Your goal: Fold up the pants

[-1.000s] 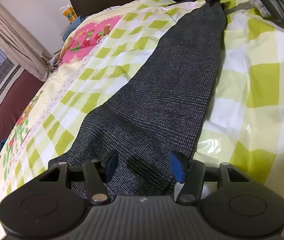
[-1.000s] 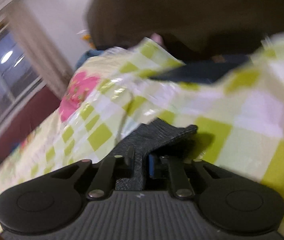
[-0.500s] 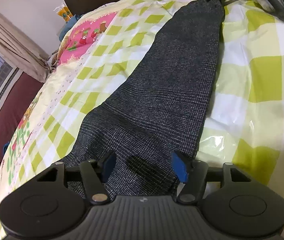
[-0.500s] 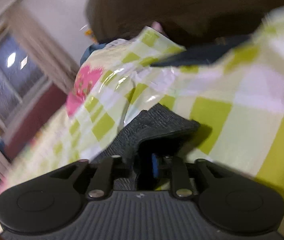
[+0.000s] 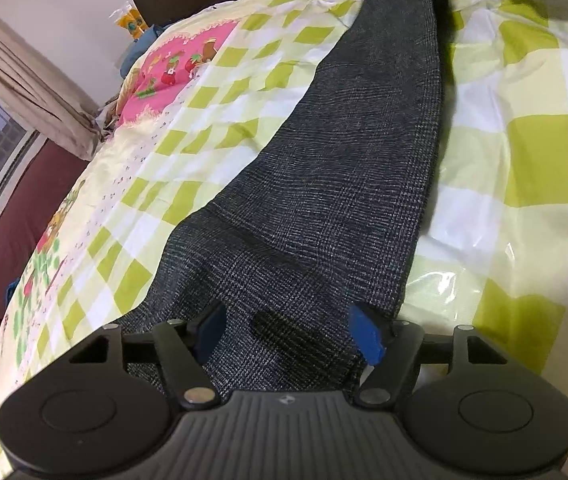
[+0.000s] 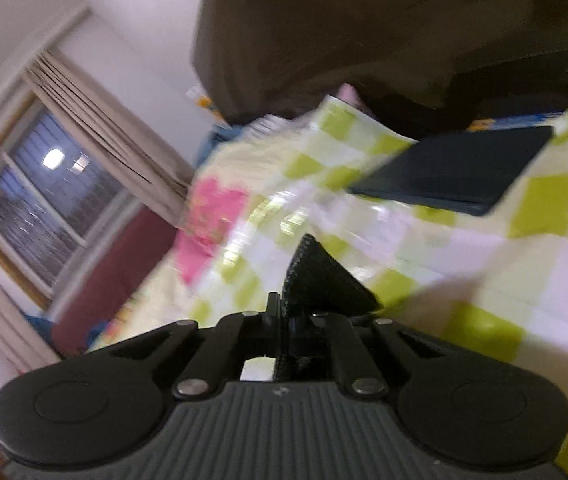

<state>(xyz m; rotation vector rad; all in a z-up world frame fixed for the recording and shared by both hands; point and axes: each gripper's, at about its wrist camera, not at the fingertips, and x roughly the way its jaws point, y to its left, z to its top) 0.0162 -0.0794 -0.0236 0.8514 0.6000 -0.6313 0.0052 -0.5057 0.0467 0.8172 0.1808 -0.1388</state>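
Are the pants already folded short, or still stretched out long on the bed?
Still long: the pants stretch across the bed, far end lifted.

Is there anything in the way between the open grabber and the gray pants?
Nothing visible is. The left hand-held gripper is open, right over the wide end of the pants, with only fabric between its fingers. The right hand-held gripper is shut on the pants' far end, lifted off the checkered sheet.

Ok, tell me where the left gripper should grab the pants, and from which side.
Take the wide end of the pants lying between the open left gripper fingers, coming down from above. That end lies flat on the checked bedspread, while the right gripper already pinches the far end.
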